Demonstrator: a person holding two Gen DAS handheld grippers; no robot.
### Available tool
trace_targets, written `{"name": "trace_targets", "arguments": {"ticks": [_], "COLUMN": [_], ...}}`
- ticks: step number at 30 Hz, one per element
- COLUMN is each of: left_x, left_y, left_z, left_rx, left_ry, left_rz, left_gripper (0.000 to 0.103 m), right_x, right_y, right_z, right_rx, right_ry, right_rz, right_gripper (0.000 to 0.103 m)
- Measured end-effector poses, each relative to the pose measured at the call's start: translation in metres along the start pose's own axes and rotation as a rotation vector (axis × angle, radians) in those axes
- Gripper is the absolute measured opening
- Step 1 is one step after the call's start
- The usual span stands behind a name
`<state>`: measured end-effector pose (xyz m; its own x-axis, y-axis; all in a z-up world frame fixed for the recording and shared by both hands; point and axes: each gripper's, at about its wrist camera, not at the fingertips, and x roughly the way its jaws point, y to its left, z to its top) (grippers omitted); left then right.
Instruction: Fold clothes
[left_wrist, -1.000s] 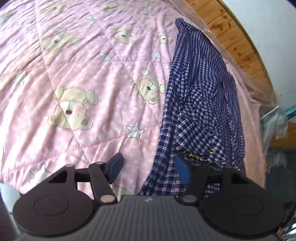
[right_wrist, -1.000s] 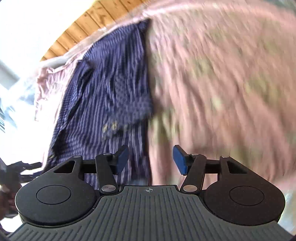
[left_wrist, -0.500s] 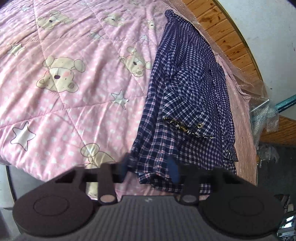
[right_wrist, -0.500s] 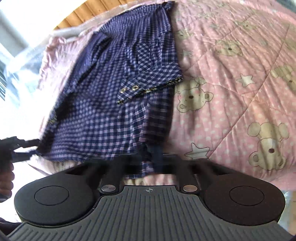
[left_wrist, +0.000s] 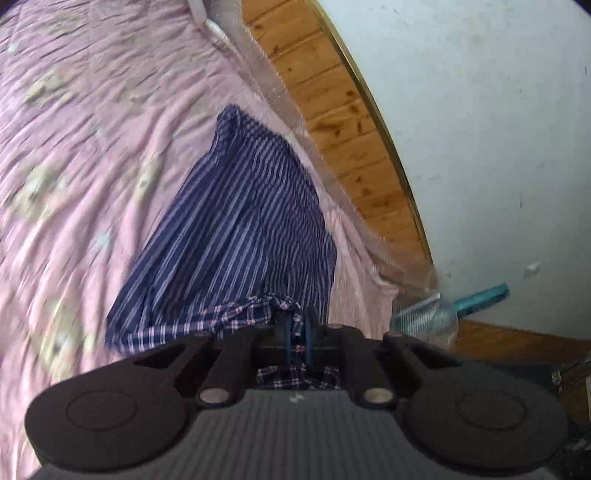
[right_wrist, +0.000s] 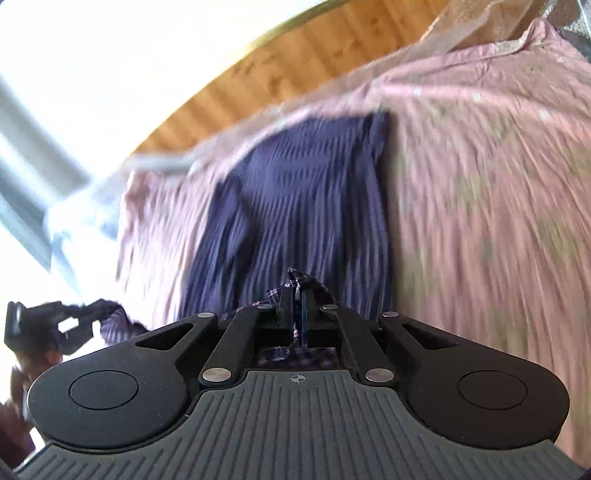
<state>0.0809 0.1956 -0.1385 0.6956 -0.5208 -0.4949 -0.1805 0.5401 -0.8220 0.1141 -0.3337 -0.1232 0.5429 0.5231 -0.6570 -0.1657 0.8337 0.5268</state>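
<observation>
Shirt (left_wrist: 236, 236) first: it is dark blue with thin pink and white checks, and it lies on a pink quilt (left_wrist: 92, 147) on the bed, close to the wooden board (left_wrist: 332, 122) by the wall. The near edge of it is lifted off the quilt. The far part rests on the quilt.

The left hand-held gripper (left_wrist: 297, 332) has just squeezed together on a bunch of the checked cloth at that near edge. The right hand-held gripper (right_wrist: 297, 310) is pinched tight on another bit of the same edge. In the right view you can also see the left one, off to the side, with cloth in it.

I think the shirt is light and very soft. It will flop and sag between the two grips, so it needs two holds set well apart to stay flat. It will not break. It may slide on the smooth quilt when it is pulled, and a thin pinch of cloth could slip out. Good spots to hold are the corners of the hem or the shoulders, since the seams there are thicker.

Count: one shirt, one quilt and two hand-held grippers. The quilt has bear and star drawings, but they are too blurry to count.
</observation>
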Motion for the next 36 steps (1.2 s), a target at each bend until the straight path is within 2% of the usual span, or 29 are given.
{"name": "trace_targets", "arguments": {"ticks": [3,5,6,8,9,10,11,13,14,15,18,20,23,24,25,26,27,30,32,34,36], "left_x": [0.060,0.090,0.100,0.095,0.085,0.070,0.055,0.030,0.021,0.017,0.029,0.045,0.059,0.061,0.062,0.059,0.052,0.021,0.003,0.005,0.022], "left_y": [0.003,0.009,0.011,0.010,0.009,0.007,0.005,0.009,0.014,0.020,0.039,0.047,0.044,0.043,0.041,0.040,0.039,0.024,0.013,0.017,0.035], "left_z": [0.038,0.048,0.049,0.042,0.036,0.029,0.021,0.004,-0.005,-0.014,-0.036,-0.045,-0.051,-0.050,-0.050,-0.046,-0.040,-0.024,-0.022,-0.027,-0.038], "left_rx": [-0.015,0.020,0.037,0.072,0.094,0.118,0.143,0.181,0.195,0.206,0.262,0.310,0.393,0.414,0.435,0.434,0.412,0.368,0.388,0.410,0.420], "left_ry": [-0.019,0.001,0.007,-0.006,-0.025,-0.055,-0.085,-0.117,-0.111,-0.085,0.024,0.079,0.113,0.129,0.146,0.155,0.157,0.180,0.208,0.248,0.286], "left_rz": [0.126,0.243,0.288,0.308,0.311,0.315,0.318,0.337,0.350,0.364,0.422,0.430,0.414,0.413,0.411,0.406,0.394,0.337,0.318,0.355,0.440], "left_gripper": [0.011,0.015,0.017,0.019,0.029,0.042,0.048,0.064,0.067,0.068,0.068,0.068,0.065,0.039,0.011,0.010,0.006,0.004,0.003,0.003,0.003], "right_x": [0.061,0.099,0.110,0.111,0.104,0.097,0.085,0.068,0.062,0.059,0.064,0.073,0.089,0.092,0.094,0.094,0.089,0.061,0.043,0.039,0.054], "right_y": [-0.028,-0.046,-0.054,-0.058,-0.057,-0.054,-0.046,-0.031,-0.024,-0.019,-0.016,-0.018,-0.020,-0.019,-0.018,-0.015,-0.011,-0.004,-0.002,-0.004,-0.013], "right_z": [0.052,0.069,0.072,0.072,0.070,0.067,0.059,0.038,0.025,0.010,-0.025,-0.038,-0.048,-0.048,-0.047,-0.043,-0.037,-0.022,-0.016,-0.019,-0.029], "right_rx": [0.056,0.090,0.109,0.101,0.082,0.057,0.012,-0.085,-0.137,-0.190,-0.300,-0.336,-0.358,-0.373,-0.386,-0.392,-0.409,-0.451,-0.475,-0.488,-0.479], "right_ry": [0.001,0.029,0.046,0.033,0.011,-0.008,-0.011,0.009,0.028,0.045,0.113,0.142,0.167,0.178,0.189,0.203,0.216,0.241,0.252,0.273,0.310], "right_rz": [-0.058,-0.113,-0.132,-0.138,-0.129,-0.117,-0.088,-0.044,-0.034,-0.060,-0.116,-0.123,-0.111,-0.101,-0.093,-0.091,-0.089,-0.068,-0.077,-0.110,-0.152], "right_gripper": [0.003,0.015,0.016,0.017,0.017,0.017,0.018,0.029,0.048,0.060,0.061,0.063,0.066,0.062,0.030,0.004,0.000,0.000,0.000,0.000,0.000]}}
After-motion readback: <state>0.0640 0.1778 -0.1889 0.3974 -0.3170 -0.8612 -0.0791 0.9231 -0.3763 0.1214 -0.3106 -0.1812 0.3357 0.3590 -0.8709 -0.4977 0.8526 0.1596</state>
